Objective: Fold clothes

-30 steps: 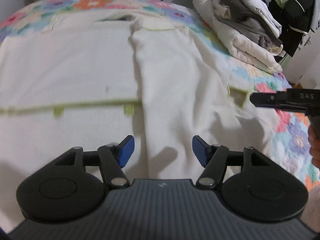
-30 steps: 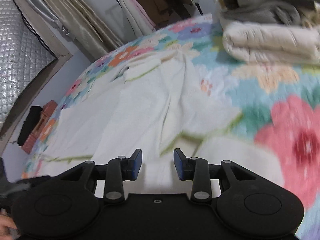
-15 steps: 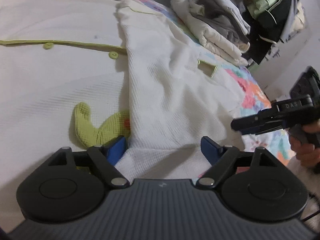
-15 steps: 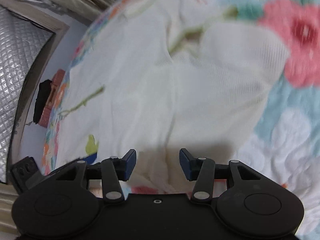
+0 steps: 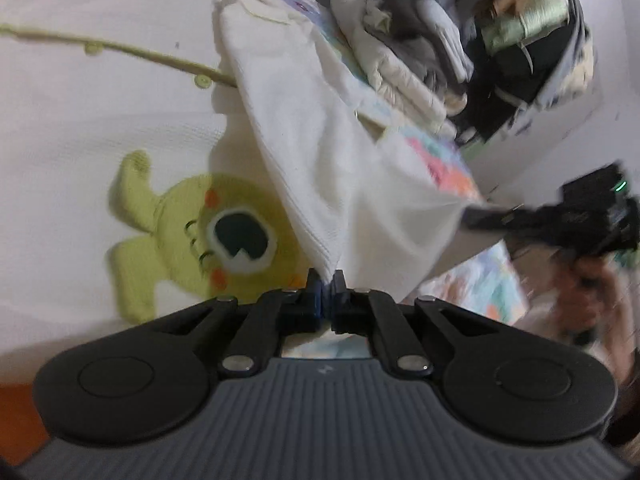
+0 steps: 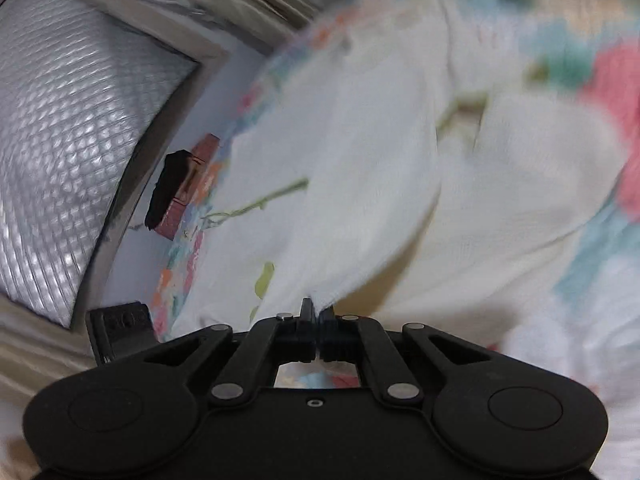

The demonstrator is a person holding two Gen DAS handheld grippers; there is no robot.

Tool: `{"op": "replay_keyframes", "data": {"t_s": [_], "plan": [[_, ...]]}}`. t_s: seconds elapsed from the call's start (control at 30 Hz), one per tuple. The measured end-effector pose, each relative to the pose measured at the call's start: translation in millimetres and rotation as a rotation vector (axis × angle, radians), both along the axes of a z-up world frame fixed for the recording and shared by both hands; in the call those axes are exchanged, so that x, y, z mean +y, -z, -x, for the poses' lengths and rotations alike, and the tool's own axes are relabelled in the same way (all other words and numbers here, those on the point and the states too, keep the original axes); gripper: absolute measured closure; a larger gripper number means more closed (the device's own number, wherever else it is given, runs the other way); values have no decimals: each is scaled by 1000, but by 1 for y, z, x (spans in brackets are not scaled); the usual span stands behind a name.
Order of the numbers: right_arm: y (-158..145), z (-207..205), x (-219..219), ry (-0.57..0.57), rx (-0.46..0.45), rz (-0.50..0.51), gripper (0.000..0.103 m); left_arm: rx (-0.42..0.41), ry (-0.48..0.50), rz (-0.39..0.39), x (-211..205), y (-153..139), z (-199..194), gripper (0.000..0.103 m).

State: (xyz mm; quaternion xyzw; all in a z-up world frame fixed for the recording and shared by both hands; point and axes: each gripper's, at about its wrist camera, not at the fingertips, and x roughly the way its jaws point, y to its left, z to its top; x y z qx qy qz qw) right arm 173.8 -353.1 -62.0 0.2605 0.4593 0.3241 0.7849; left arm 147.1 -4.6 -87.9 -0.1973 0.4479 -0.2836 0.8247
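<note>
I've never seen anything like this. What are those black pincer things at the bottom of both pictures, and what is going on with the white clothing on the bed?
There is no robot here. A person holds a two-finger gripper in each hand, and each carries a camera looking out along its fingers, so one picture comes from each hand.

In the left-hand picture, the left gripper is shut on the edge of a white garment with a green cartoon patch. The right gripper shows there too, pinching another corner, with the person's hand behind it.

The right-hand picture shows that same right gripper shut on the cloth.

The garment lies on a flowered bedspread. A pile of folded clothes sits further back.
</note>
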Motion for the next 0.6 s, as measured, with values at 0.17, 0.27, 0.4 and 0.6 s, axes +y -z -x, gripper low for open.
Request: {"op": "replay_keyframes", "data": {"t_s": [0.17,0.27,0.4,0.6], "plan": [[7,15,16,-101,37,210,99,39,28,-145,-17,16,8,97],[35,6,18,-110,171,325,99,72,12,-149,-20,23,5,97],[38,7,23,-118,237,415,91,114,-12,-127,-13,23,1,96],[42,6,20,-180,233,354,86,134,-26,-79,-8,37,-3,95]]}}
